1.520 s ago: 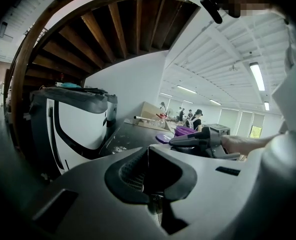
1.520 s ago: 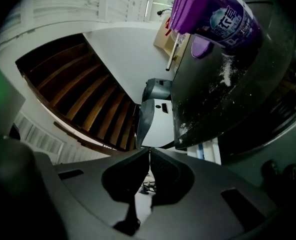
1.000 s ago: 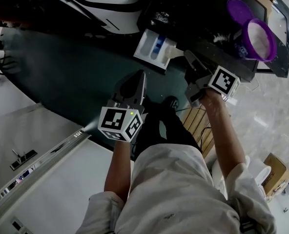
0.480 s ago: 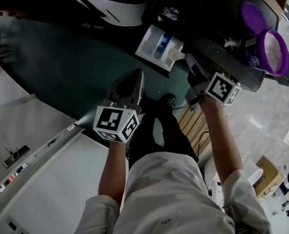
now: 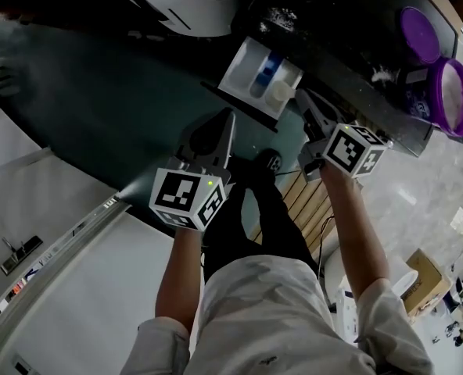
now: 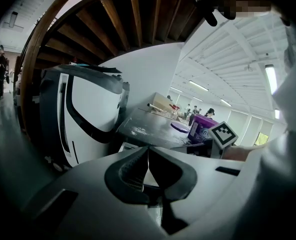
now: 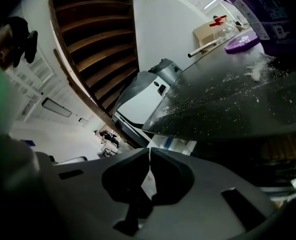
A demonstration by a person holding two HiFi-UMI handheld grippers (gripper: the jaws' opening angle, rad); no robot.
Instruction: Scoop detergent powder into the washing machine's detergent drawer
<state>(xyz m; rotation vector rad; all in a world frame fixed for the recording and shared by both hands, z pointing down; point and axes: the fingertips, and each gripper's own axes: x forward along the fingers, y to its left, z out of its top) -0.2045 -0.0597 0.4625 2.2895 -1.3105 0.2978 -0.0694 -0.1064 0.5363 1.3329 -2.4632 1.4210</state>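
Hovering left hand-held gripper (image 5: 224, 125) low beside drawer, jaws pressing together, gripping nothing. Detergent drawer (image 5: 238, 70) sitting pulled out. Right hand-held gripper (image 5: 308, 104) pointing near drawer's right corner, jaws meeting, empty. Open purple detergent tub (image 5: 455, 96) sitting far right on dark counter (image 5: 333, 37).

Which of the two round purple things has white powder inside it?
The purple tub at the far right: it is deep, open, and full of white powder. The other is only a flat purple lid lying beside it.

Large workshop hall: beamed white ceiling (image 6: 228, 49), strip lights (image 6: 270, 79), distant people (image 6: 208, 112).
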